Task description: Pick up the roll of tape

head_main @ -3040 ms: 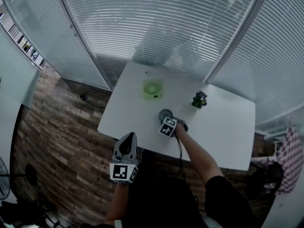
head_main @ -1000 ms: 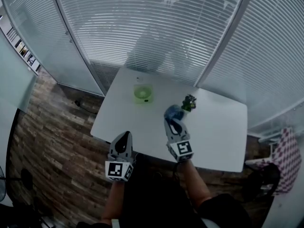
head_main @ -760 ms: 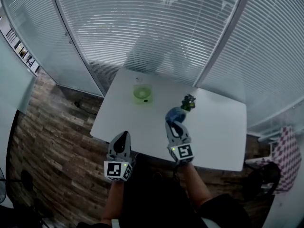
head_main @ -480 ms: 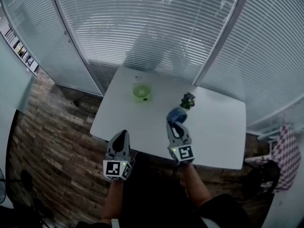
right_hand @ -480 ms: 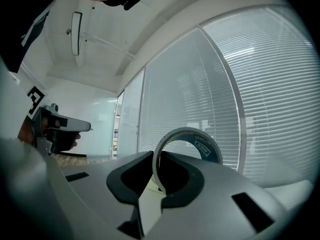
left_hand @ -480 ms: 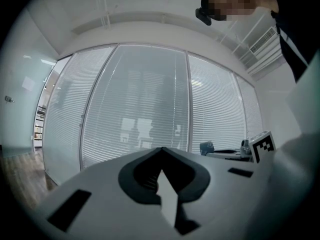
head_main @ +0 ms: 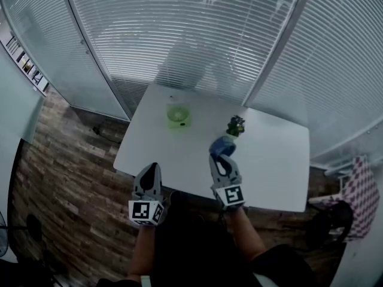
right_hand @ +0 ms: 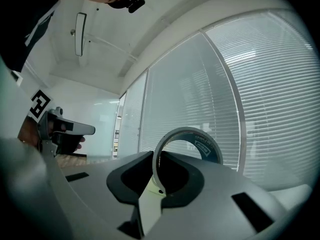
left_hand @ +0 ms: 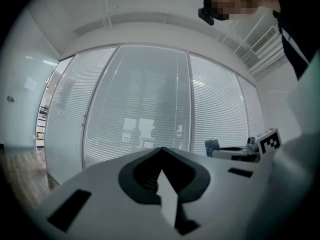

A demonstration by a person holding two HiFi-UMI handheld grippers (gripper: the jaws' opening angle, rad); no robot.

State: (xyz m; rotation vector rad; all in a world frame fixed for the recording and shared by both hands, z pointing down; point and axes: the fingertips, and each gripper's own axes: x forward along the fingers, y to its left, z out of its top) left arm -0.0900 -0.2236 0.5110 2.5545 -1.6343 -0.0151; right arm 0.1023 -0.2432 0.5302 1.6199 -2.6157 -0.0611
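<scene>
The roll of tape [head_main: 221,145] is a grey ring with a blue inner face, held off the white table [head_main: 275,160]. My right gripper [head_main: 220,158] is shut on its lower rim. In the right gripper view the roll of tape [right_hand: 207,148] stands upright between the jaws of the right gripper [right_hand: 157,176], which pinch its wall. My left gripper [head_main: 149,170] hangs over the table's near edge, apart from the tape. In the left gripper view the left gripper [left_hand: 161,152] has its tips together with nothing between them, and the tape [left_hand: 212,146] shows far to the right.
A green round object [head_main: 178,115] sits near the table's far left. A small green plant-like item [head_main: 235,125] stands just beyond the tape. Window blinds [head_main: 197,28] close off the far side. Wooden floor [head_main: 66,160] lies to the left.
Three seconds ago the right gripper was low at the tape on the table; now it holds the roll up in the air. Over the last second it drifted only slightly. The left gripper stayed put.
</scene>
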